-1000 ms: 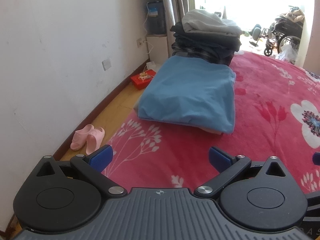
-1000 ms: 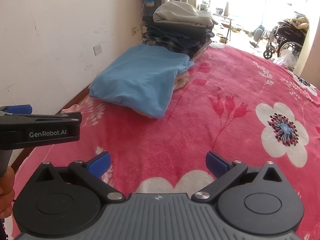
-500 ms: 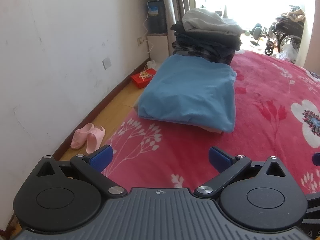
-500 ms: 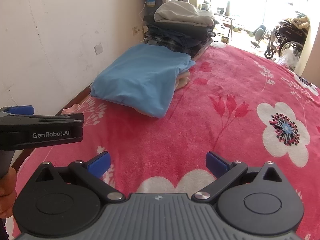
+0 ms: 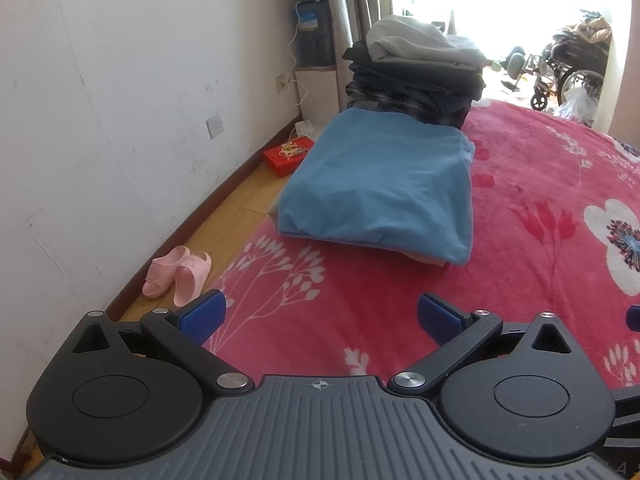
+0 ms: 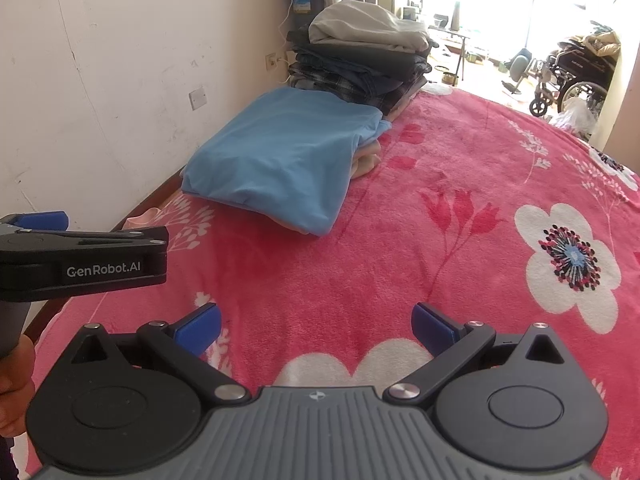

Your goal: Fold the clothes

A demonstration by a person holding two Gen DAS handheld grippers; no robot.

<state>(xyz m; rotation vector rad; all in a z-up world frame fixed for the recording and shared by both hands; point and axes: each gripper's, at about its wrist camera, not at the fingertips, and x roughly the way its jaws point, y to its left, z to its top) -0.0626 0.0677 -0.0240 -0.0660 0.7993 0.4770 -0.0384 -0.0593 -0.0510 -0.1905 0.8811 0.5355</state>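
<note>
Both tools are empty on my feed. My left gripper [image 5: 318, 314] has its 2 blue pads spread wide, nothing between them, hovering over the red floral blanket [image 5: 540, 184] near the bed's wall-side edge. My right gripper [image 6: 316, 326] is spread just as wide and also holds nothing; in its view the left gripper [image 6: 80, 256] sits just beside it, side-on, with a bit of the person's hand [image 6: 14, 384] under it.

The nearest garment is the folded blue garment [image 5: 380, 184], lying flat on the blanket ahead of both tools. From the left gripper it is almost straight ahead; from the right it lies ahead and to the left [image 6: 288, 152]. So I judge the left hand the nearer one. Its long axis appears to run away from me, toward the stack of folded clothes [image 5: 416, 72] that it touches or nearly touches at its far end.

What I cannot settle: something pale peeks out under the blue garment's right edge, and I cannot tell what it is. No unfolded item shows in either view, so where the next piece would come from is out of frame. The stack's lower layers blur together.

On the floor by the wall I see pink slippers [image 5: 176, 272] and a red box [image 5: 286, 154].
</note>
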